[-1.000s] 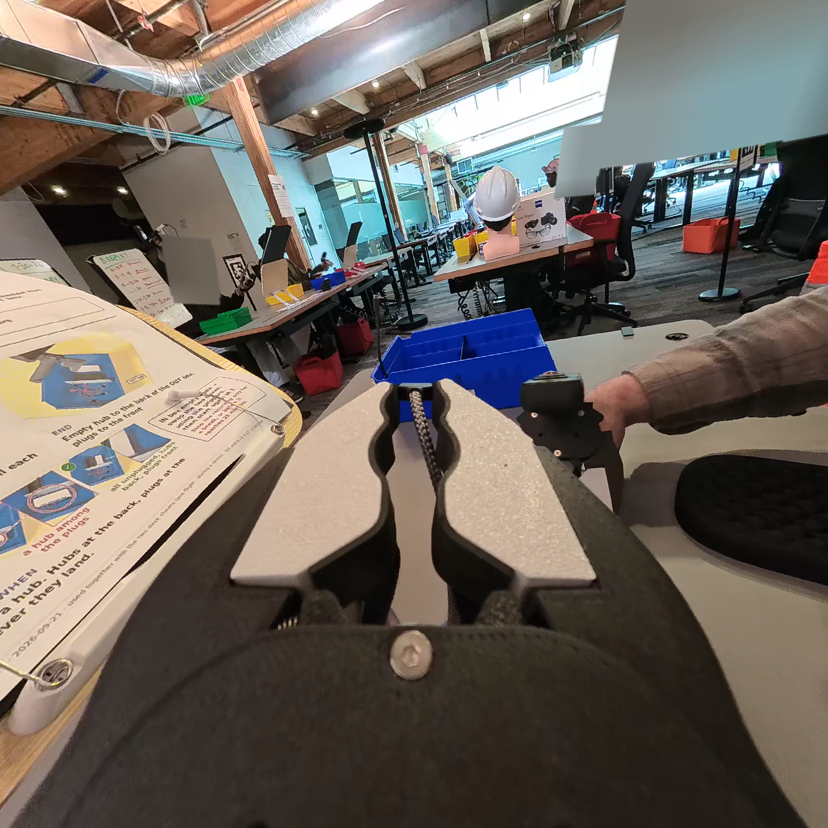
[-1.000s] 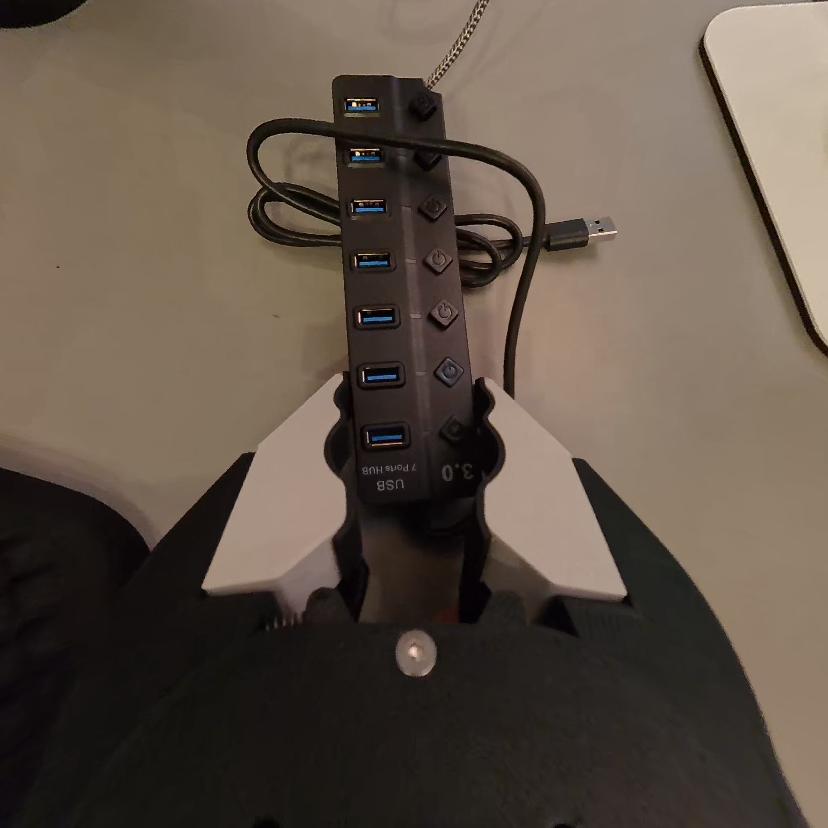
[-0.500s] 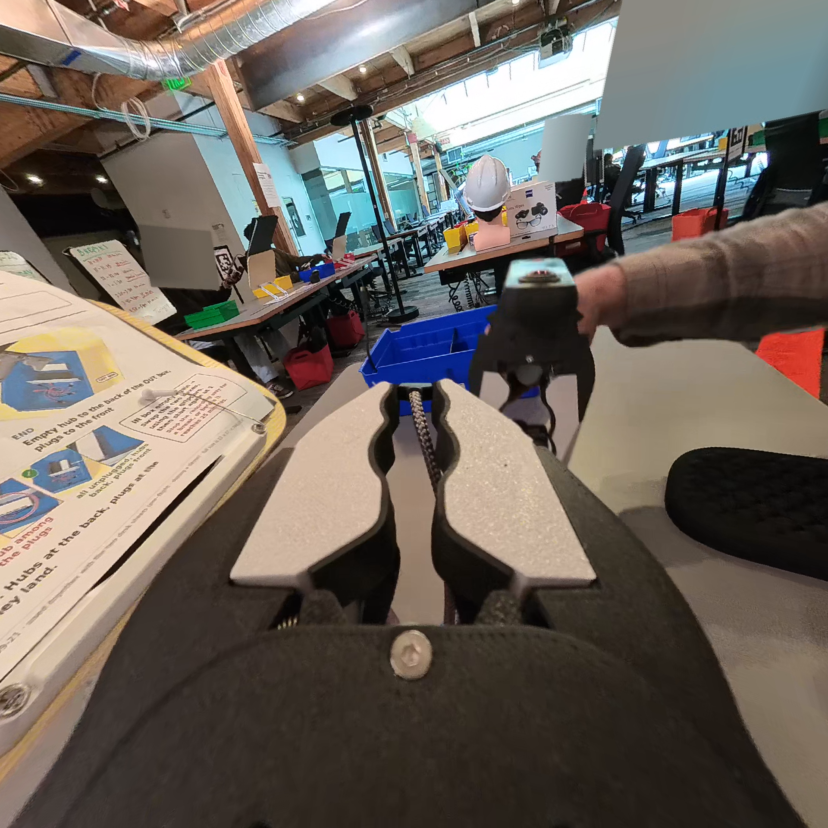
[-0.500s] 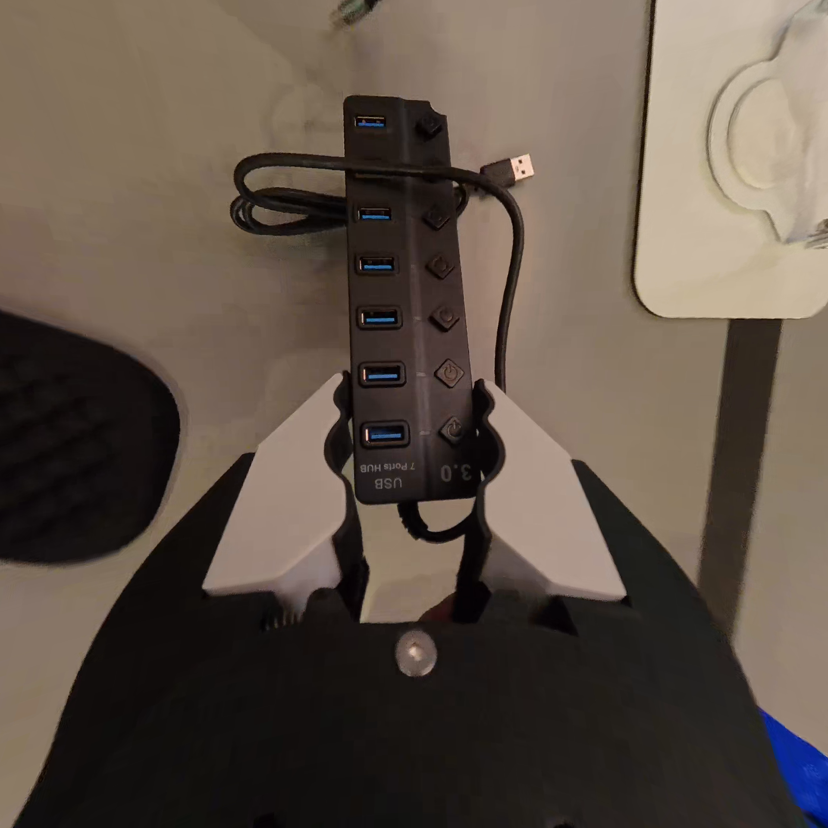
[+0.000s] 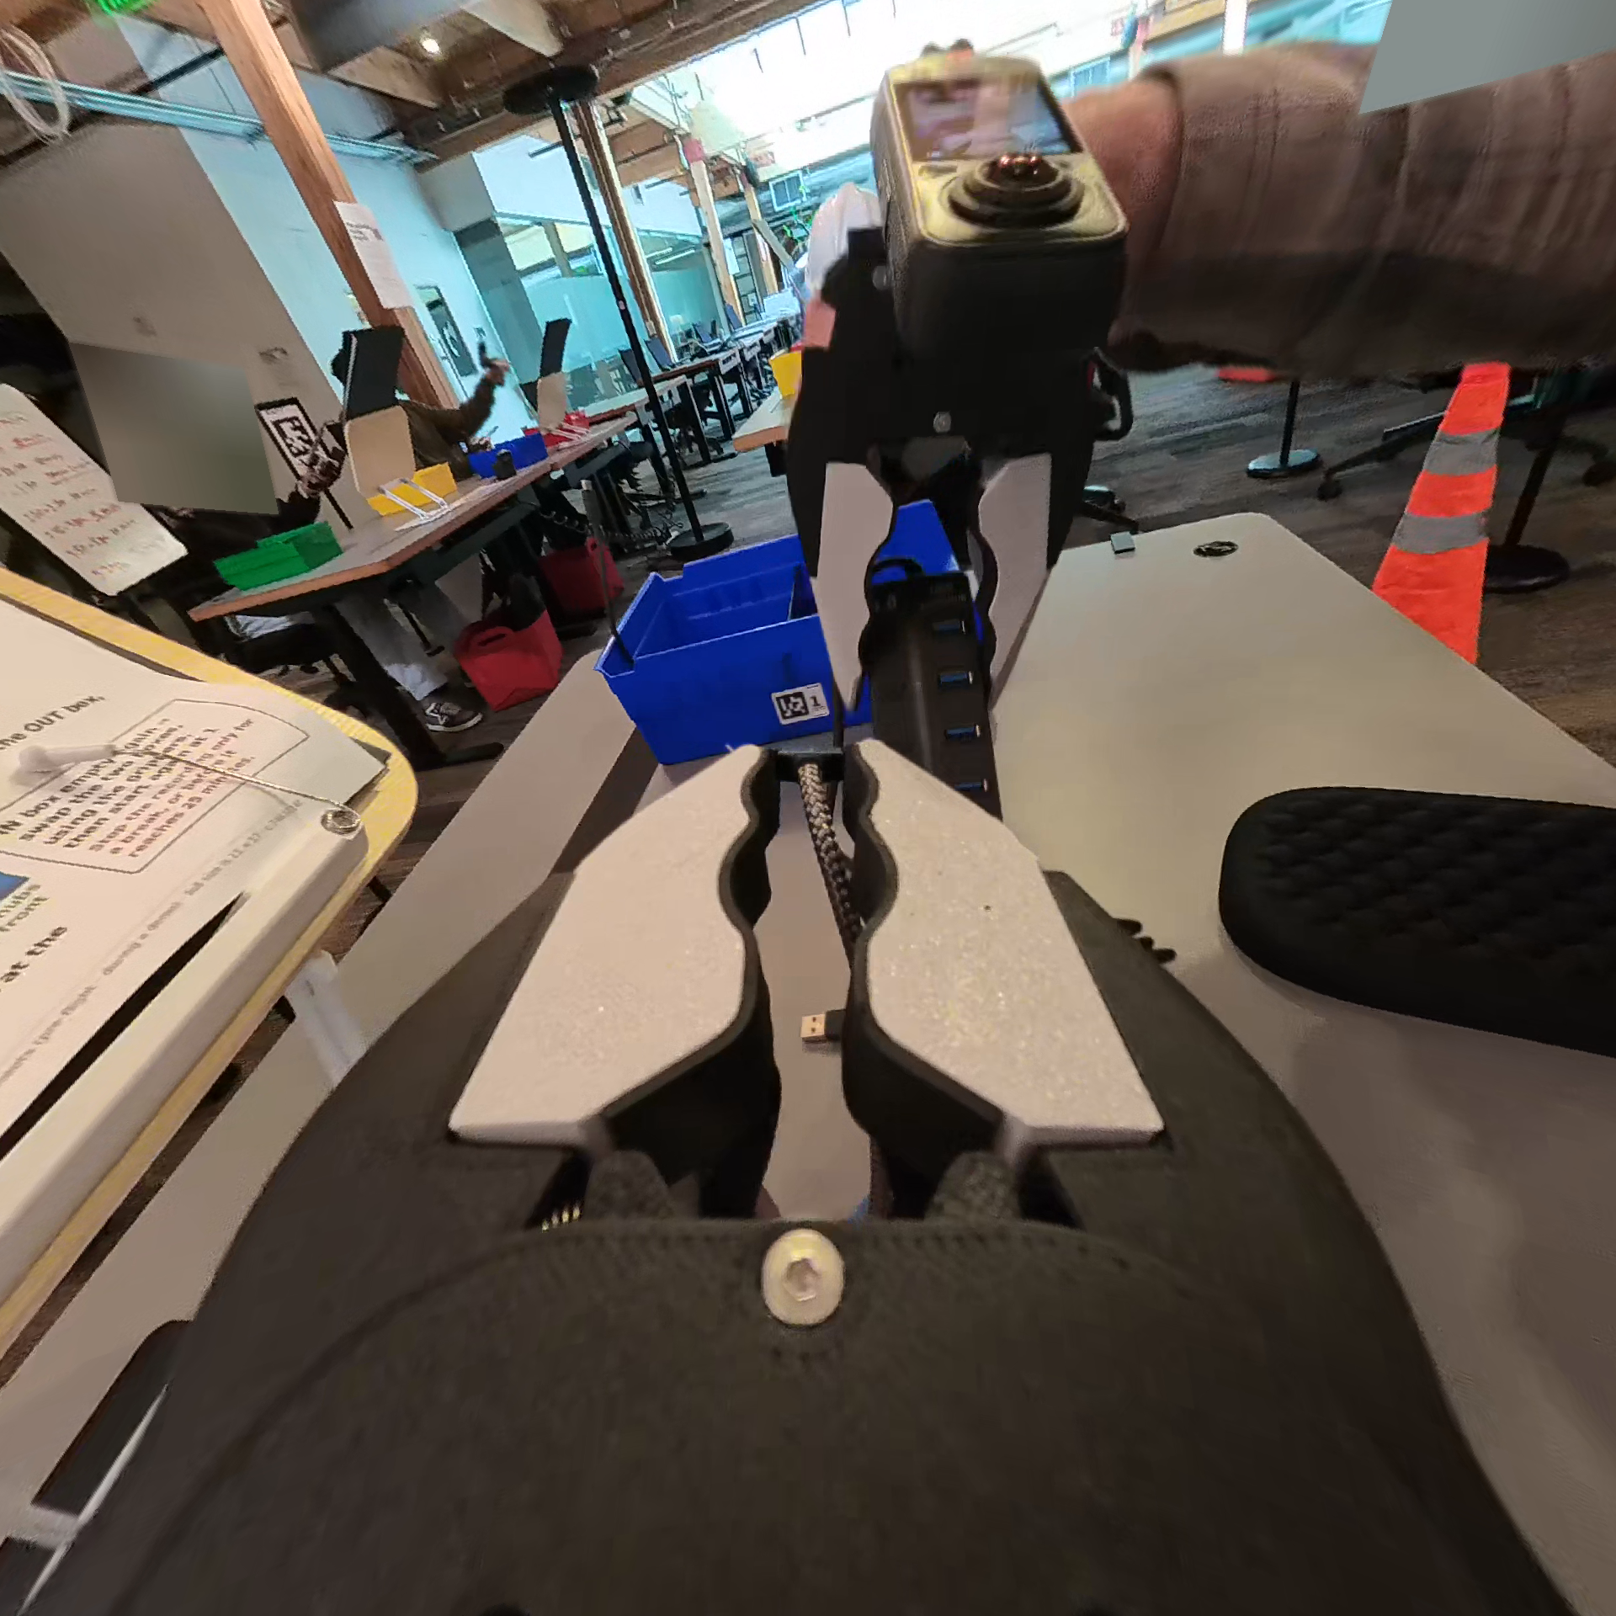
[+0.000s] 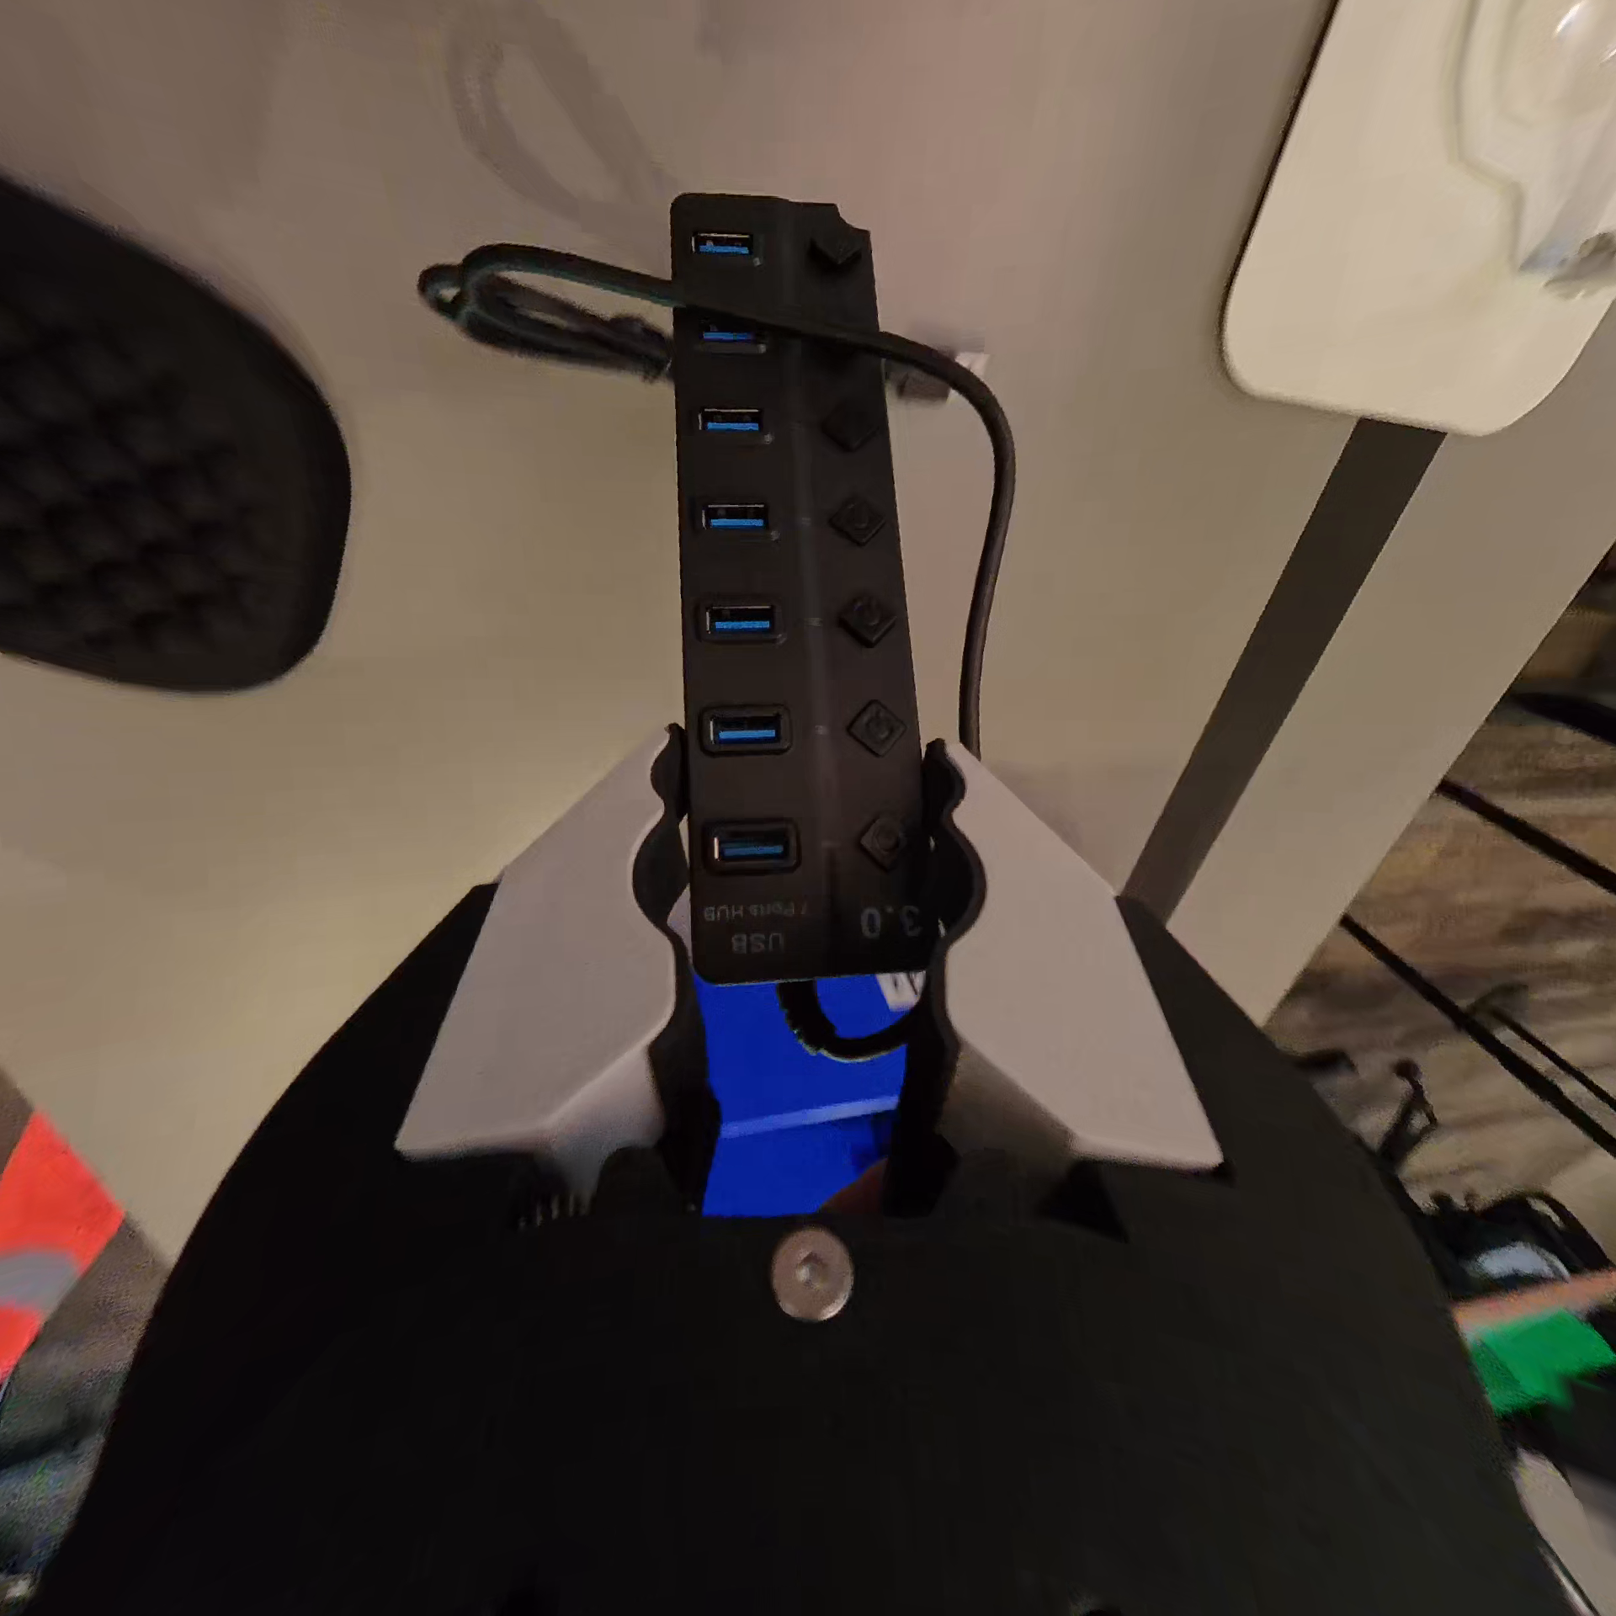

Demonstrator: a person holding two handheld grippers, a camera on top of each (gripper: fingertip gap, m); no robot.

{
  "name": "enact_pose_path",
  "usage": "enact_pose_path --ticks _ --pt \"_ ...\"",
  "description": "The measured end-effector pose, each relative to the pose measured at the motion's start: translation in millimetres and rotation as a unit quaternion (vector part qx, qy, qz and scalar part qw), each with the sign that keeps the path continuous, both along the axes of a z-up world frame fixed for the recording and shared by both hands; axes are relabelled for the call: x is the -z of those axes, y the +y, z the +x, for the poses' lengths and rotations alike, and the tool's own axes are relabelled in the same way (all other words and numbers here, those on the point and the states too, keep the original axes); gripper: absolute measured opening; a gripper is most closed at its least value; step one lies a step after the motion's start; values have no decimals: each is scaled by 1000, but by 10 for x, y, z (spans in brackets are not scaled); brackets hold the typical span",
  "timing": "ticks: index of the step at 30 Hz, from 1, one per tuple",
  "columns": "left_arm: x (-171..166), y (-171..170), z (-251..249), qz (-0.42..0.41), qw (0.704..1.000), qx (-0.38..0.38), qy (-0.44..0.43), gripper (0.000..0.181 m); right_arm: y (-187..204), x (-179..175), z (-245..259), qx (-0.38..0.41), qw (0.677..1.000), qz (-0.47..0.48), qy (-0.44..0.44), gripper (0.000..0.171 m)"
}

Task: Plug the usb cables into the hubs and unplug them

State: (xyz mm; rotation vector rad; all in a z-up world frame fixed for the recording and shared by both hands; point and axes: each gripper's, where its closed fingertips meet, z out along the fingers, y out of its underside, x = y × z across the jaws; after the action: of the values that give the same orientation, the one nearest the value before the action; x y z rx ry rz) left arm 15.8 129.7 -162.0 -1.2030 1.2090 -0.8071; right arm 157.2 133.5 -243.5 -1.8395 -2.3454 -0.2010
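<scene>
With the right tool (image 6: 800, 839) clamped on the seven-port USB hub (image 6: 787, 542) above the table (image 5: 1224, 682) and the left tool (image 5: 809, 787) closed on the braided cable (image 5: 826, 853), whose plug is probably hidden, align plug and port squarely before pushing.

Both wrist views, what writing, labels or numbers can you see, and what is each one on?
I don't repeat wording, only where it sits.
Hub: white print at the gripped end.
Instruction sheet: printed text, coloured pictures.
Blue bin: white sticker with a square code.
Whiteboard: handwriting, too blurred.
Paper on the wooden post: too small.
Braided cable: none.
</scene>
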Motion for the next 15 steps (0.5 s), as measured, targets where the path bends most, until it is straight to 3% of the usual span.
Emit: enact_pose_path --ticks 5,15 --pt "54 -30 53 2 1000 7 13 14 -52 -137 356 3 990 12 -140 52" --pt "214 -42 147 -10 999 17 31 14 -113 104 420 -22 964 17 -263 52"
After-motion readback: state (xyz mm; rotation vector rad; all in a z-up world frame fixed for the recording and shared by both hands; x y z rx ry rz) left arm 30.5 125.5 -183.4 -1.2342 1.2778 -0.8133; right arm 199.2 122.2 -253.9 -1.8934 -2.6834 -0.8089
